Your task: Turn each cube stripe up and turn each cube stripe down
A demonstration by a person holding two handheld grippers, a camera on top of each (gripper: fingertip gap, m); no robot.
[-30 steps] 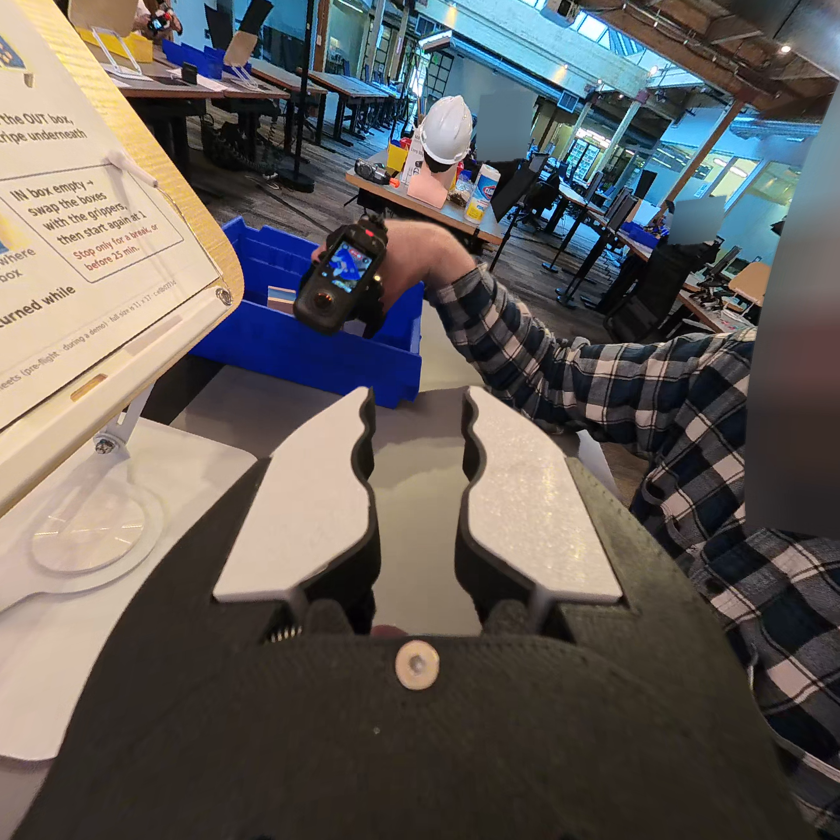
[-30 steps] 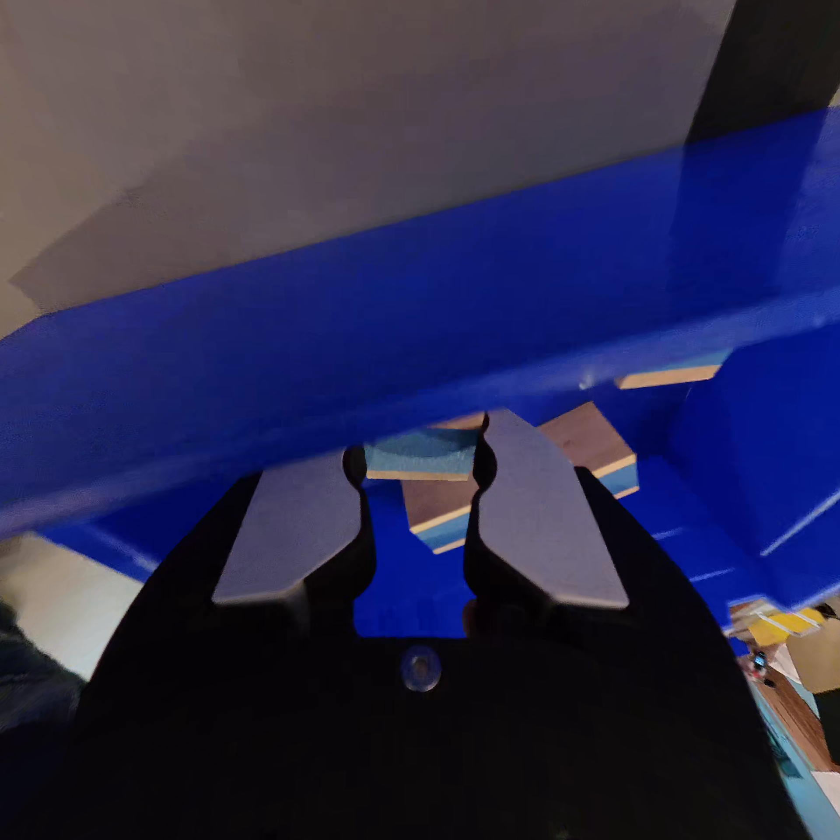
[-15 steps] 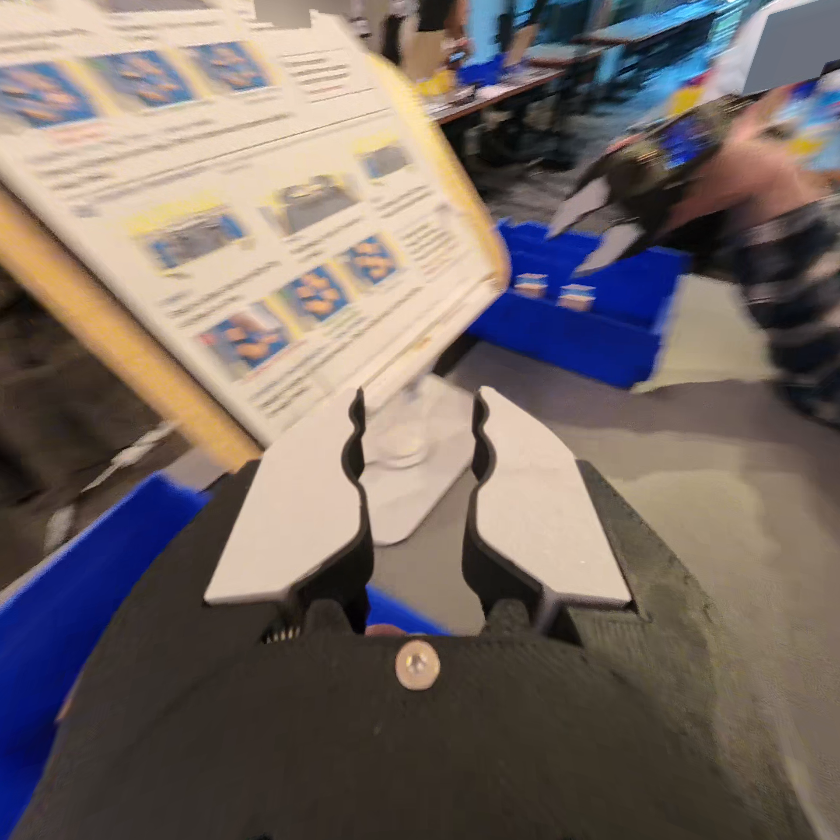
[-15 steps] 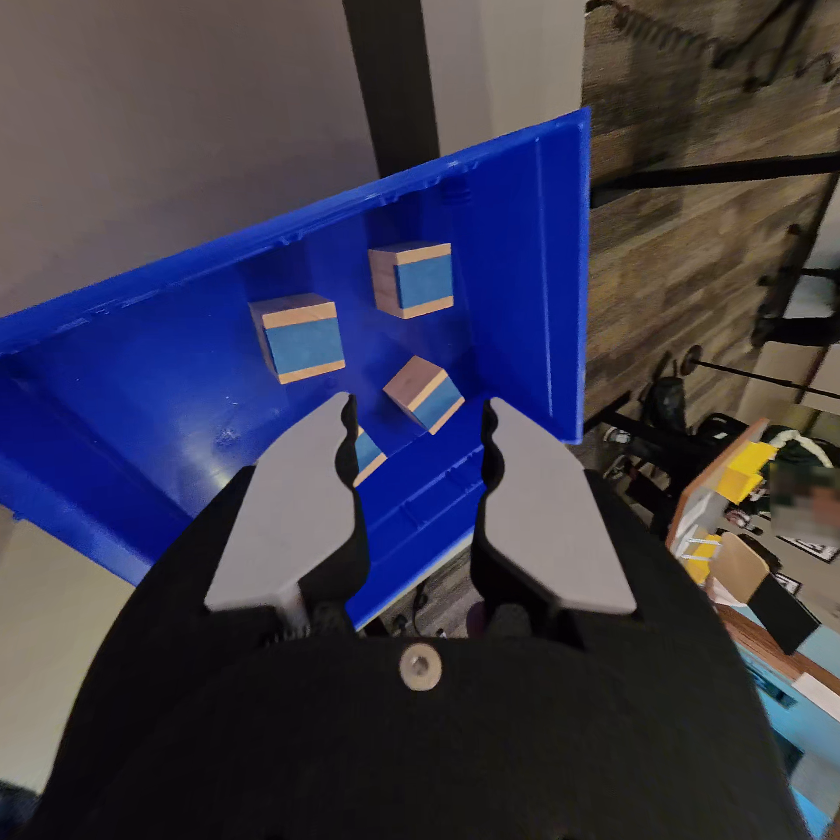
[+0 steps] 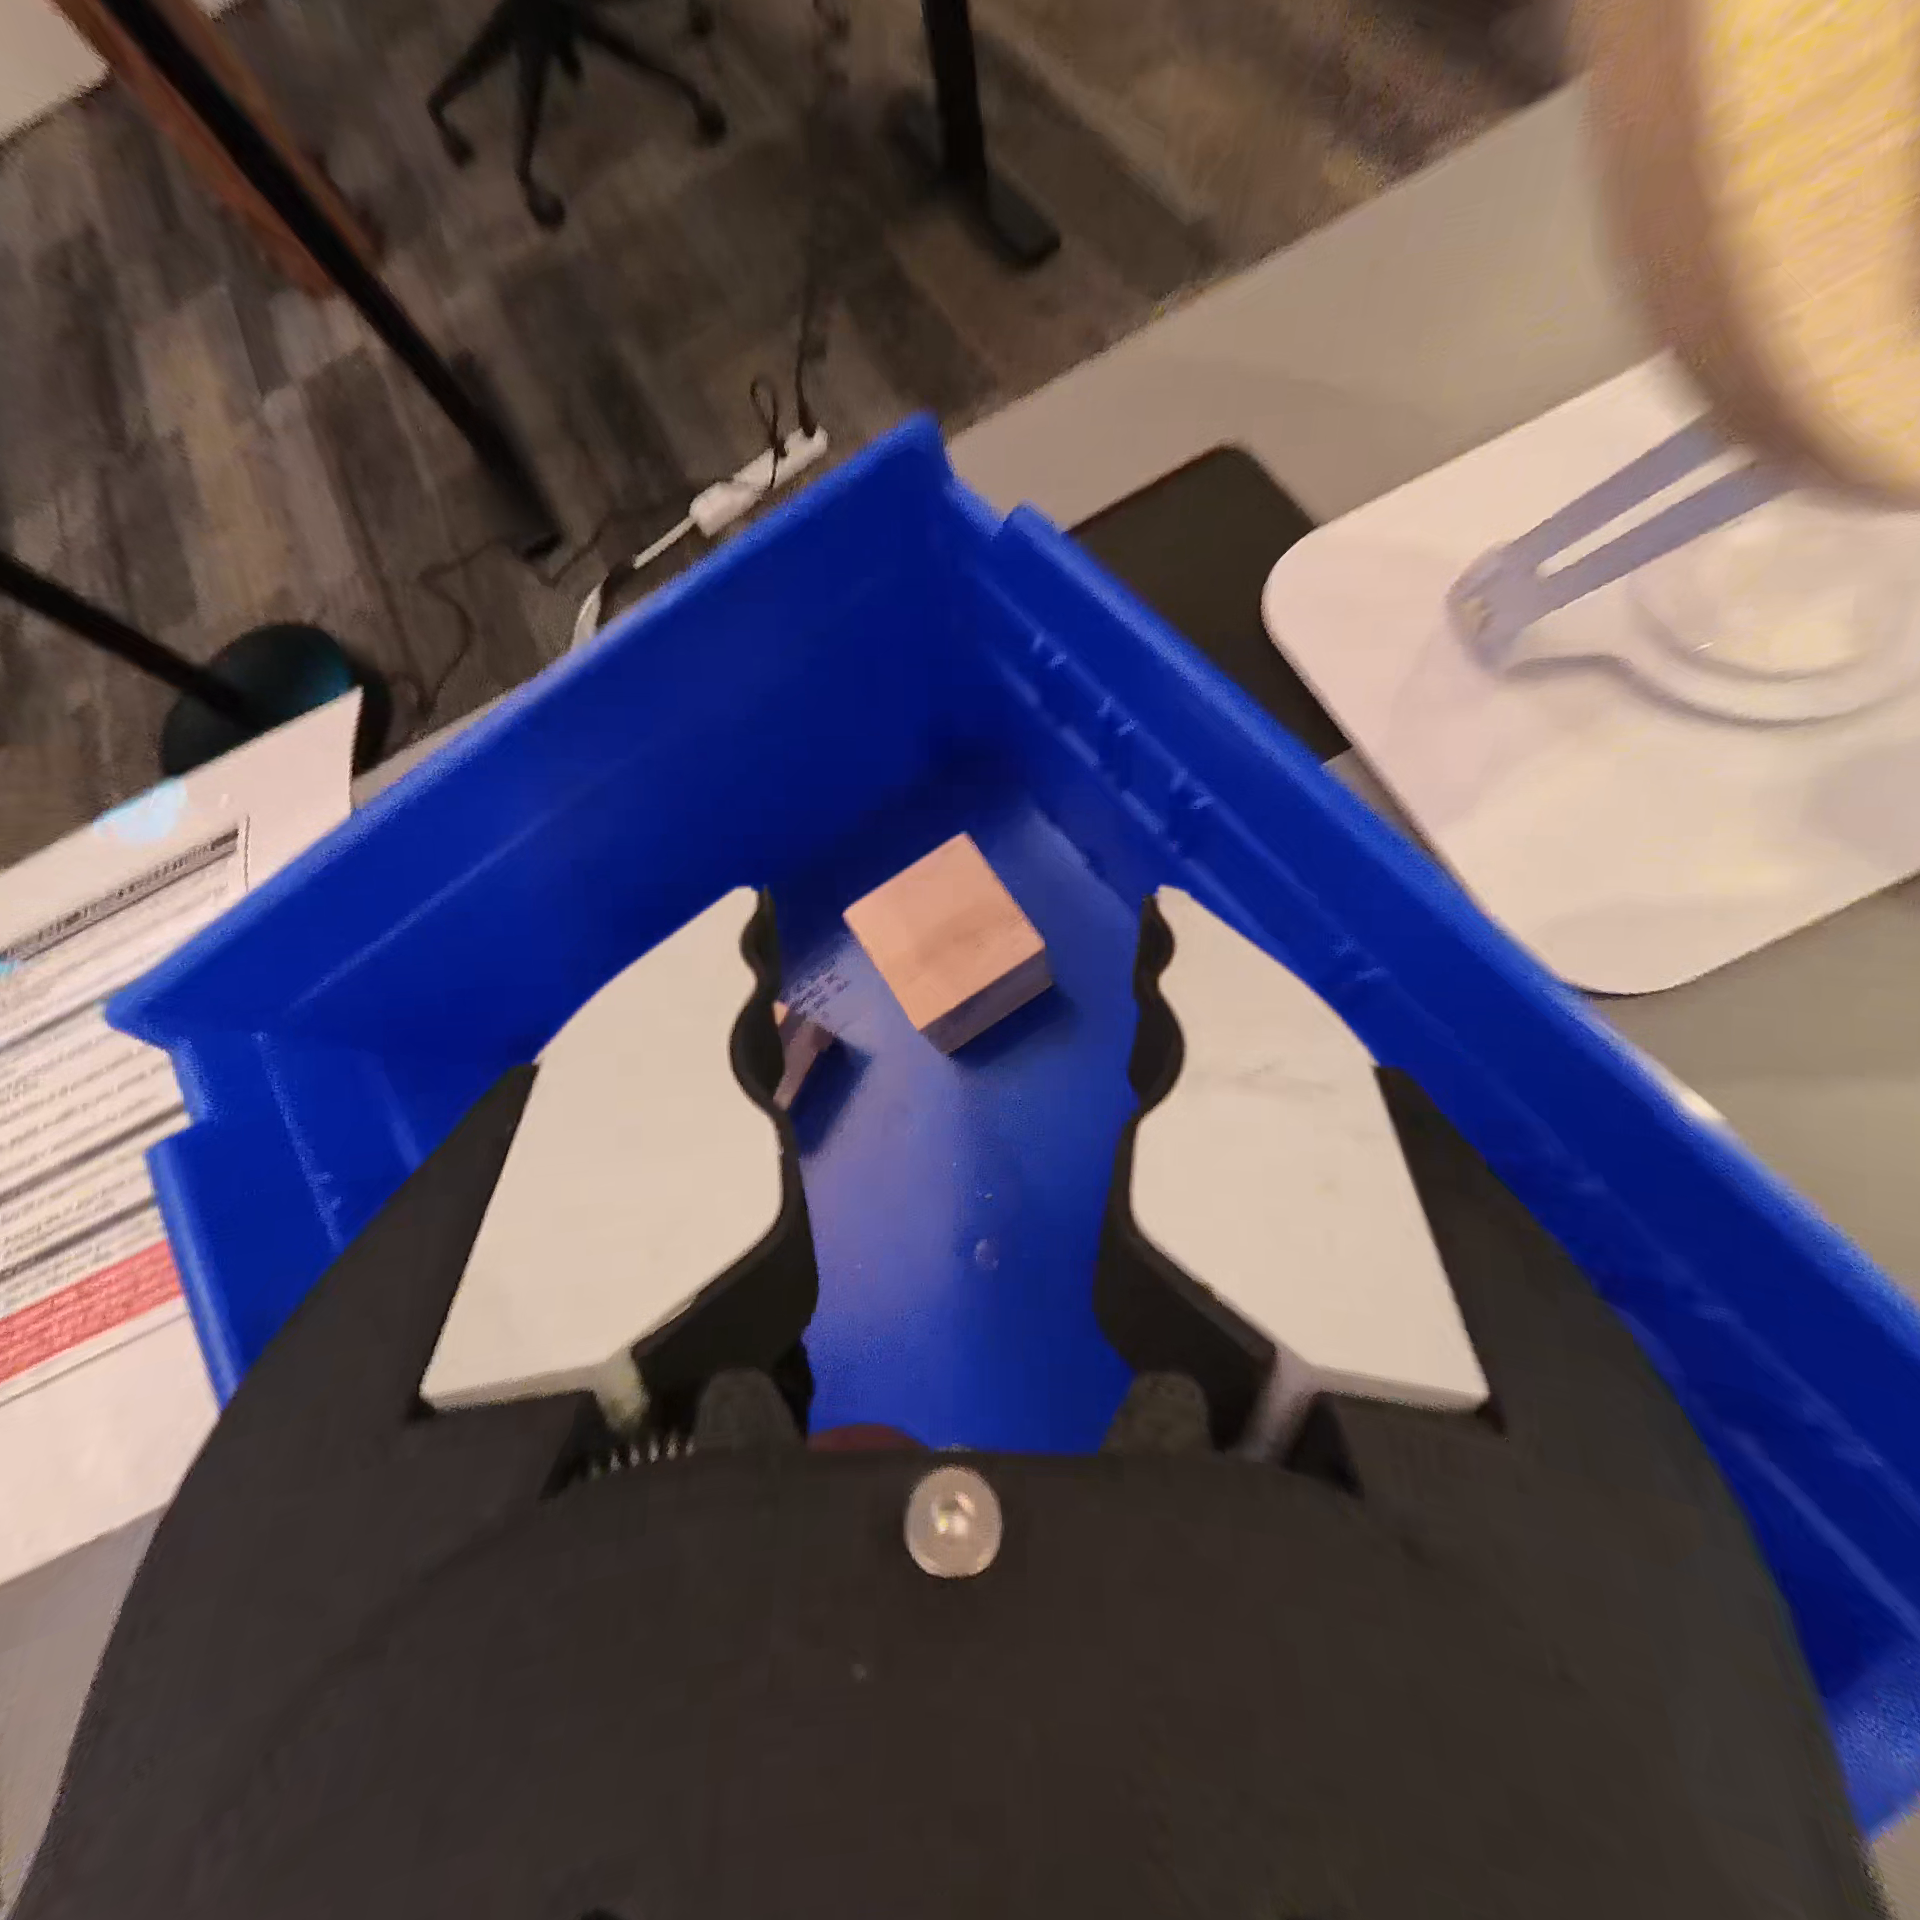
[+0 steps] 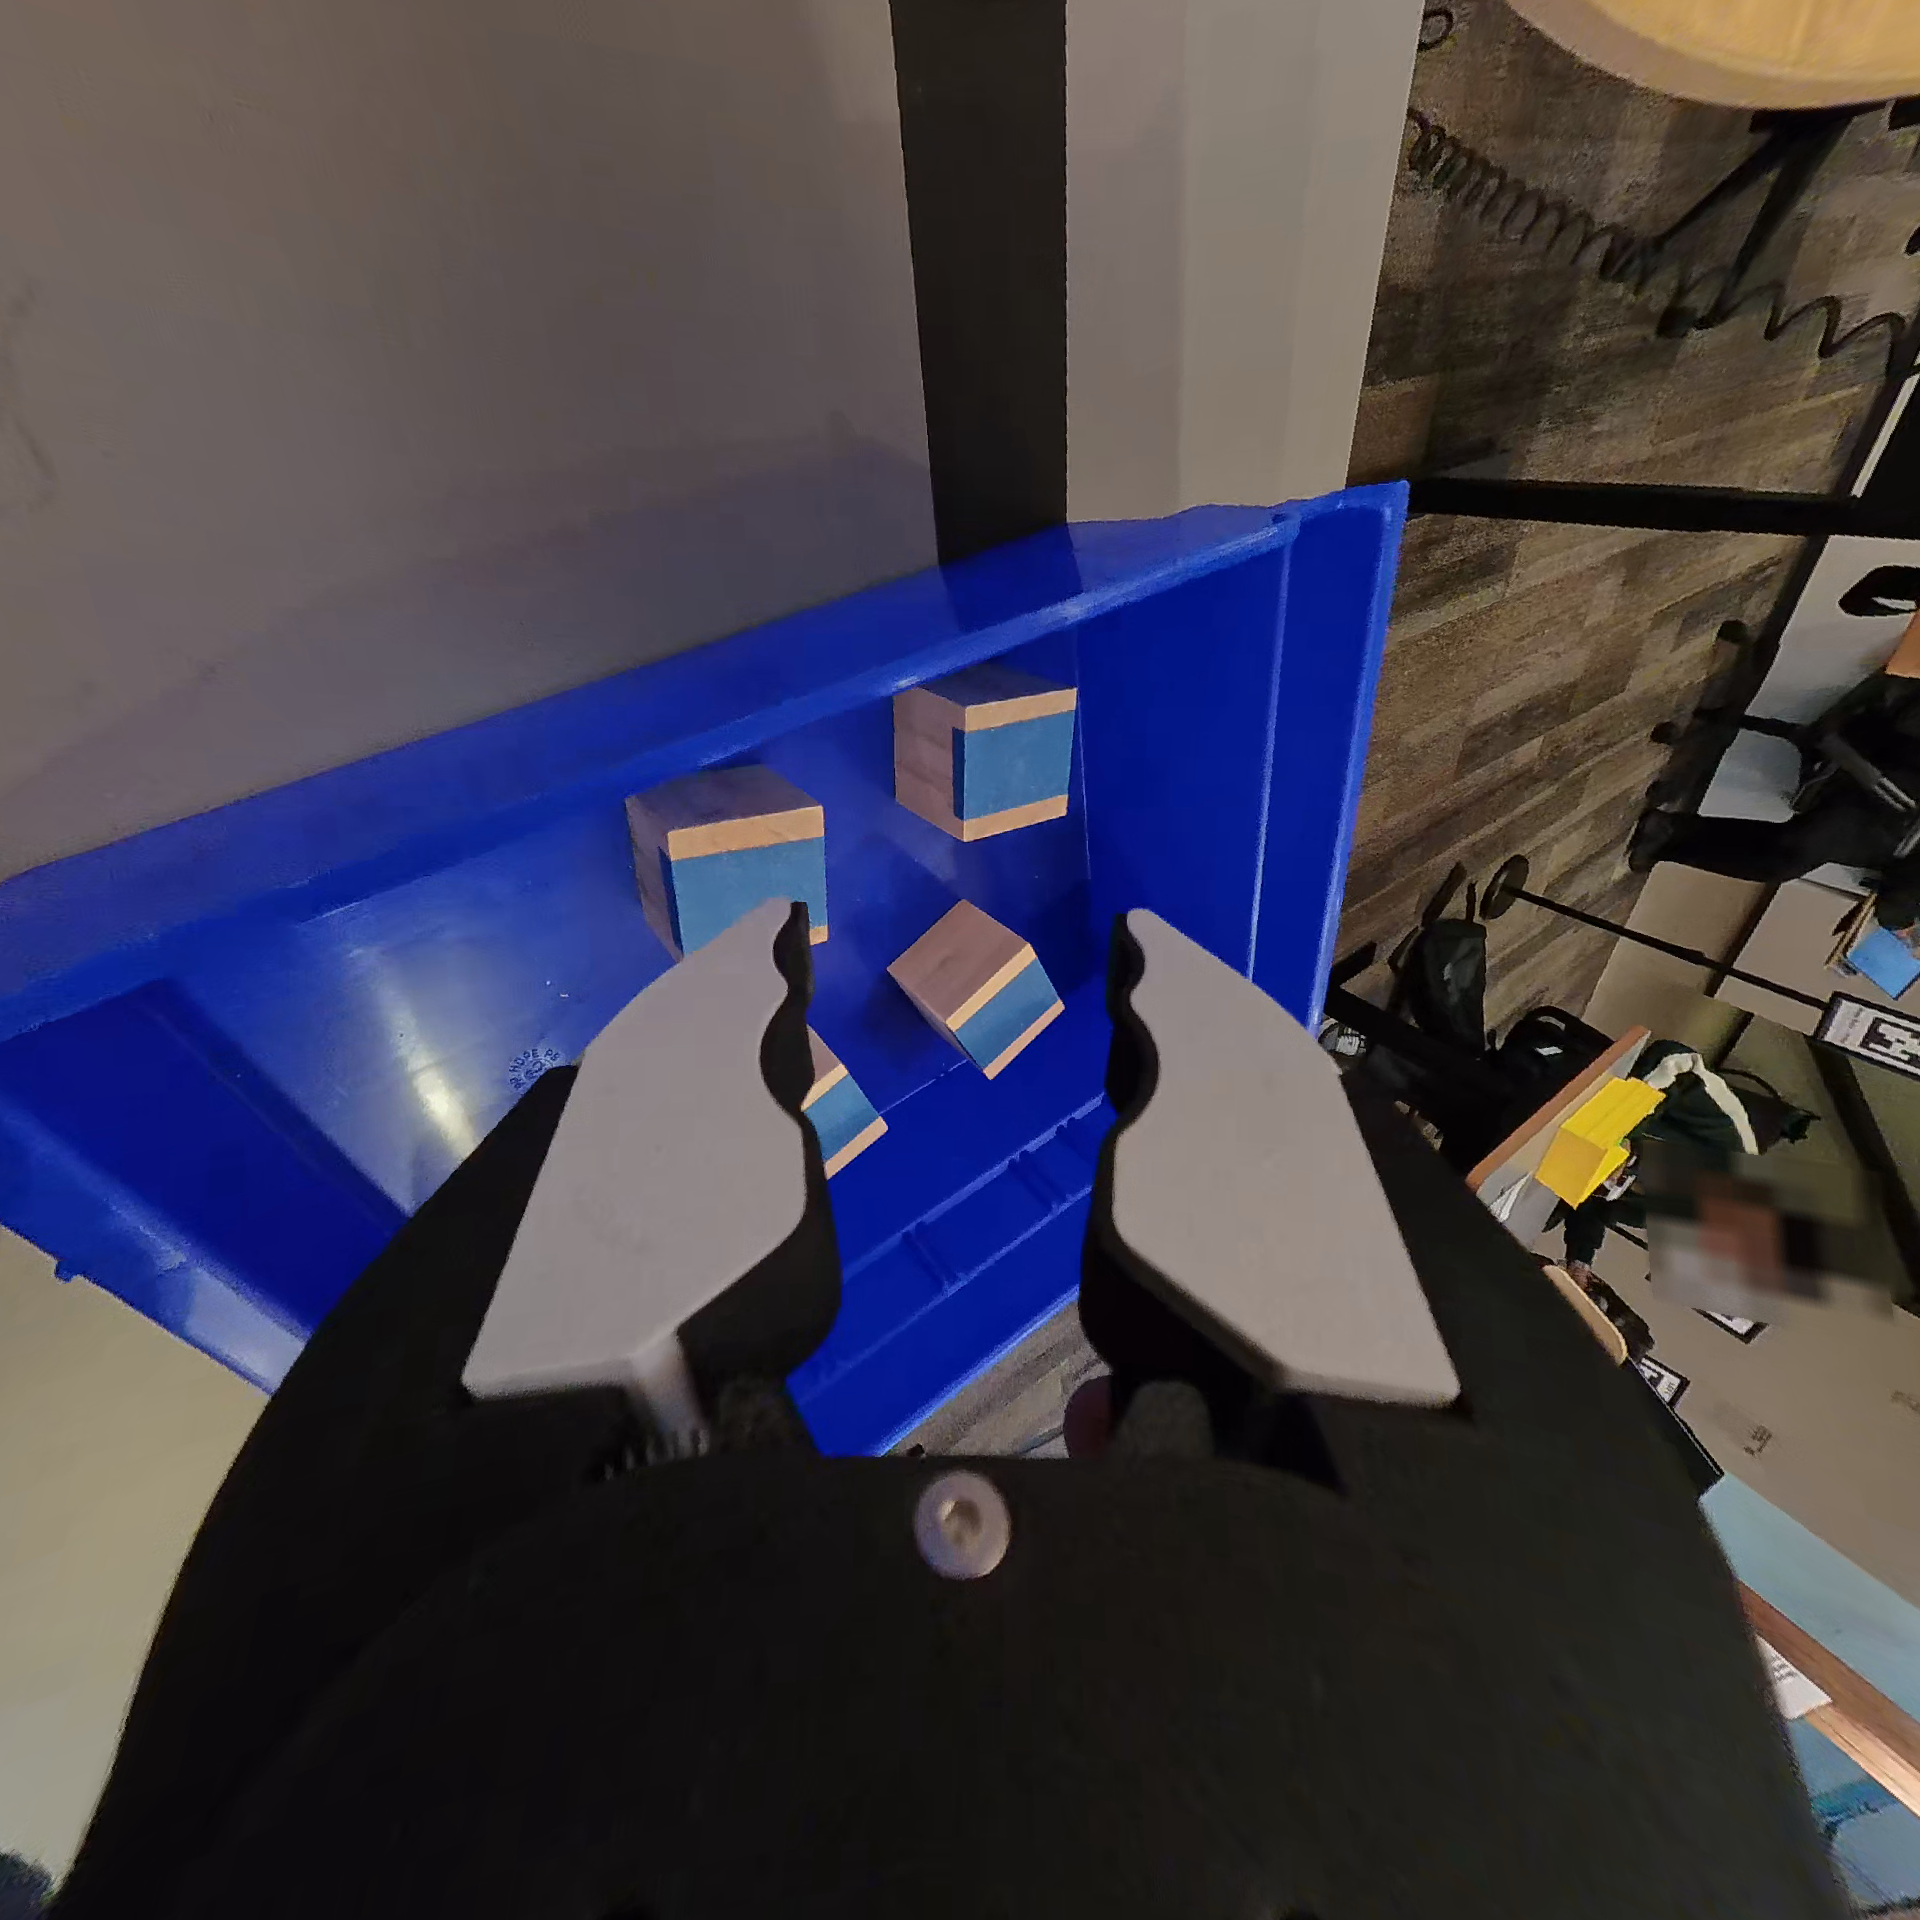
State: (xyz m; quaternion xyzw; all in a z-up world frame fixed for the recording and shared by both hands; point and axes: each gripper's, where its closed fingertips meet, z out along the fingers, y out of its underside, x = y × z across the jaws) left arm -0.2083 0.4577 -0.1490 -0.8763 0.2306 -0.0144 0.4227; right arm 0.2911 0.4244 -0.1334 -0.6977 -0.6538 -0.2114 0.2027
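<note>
left gripper (image 5: 956, 914) gaping, empty, hovering over plain wooden cube (image 5: 943, 943) in blue bin (image 5: 644, 748) | right gripper (image 6: 956, 935) gaping, empty, facing blue-striped cubes (image 6: 977, 1003) | advice: be squaring pads on flat opposite faces before closing

Left gripper (image 5: 951, 914) jaws spread wide, bare, right gripper (image 6: 956, 925) likewise

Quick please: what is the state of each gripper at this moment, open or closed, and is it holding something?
Left gripper: open, holding nothing, above a wooden cube in a blue bin.
Right gripper: open, holding nothing.
</note>
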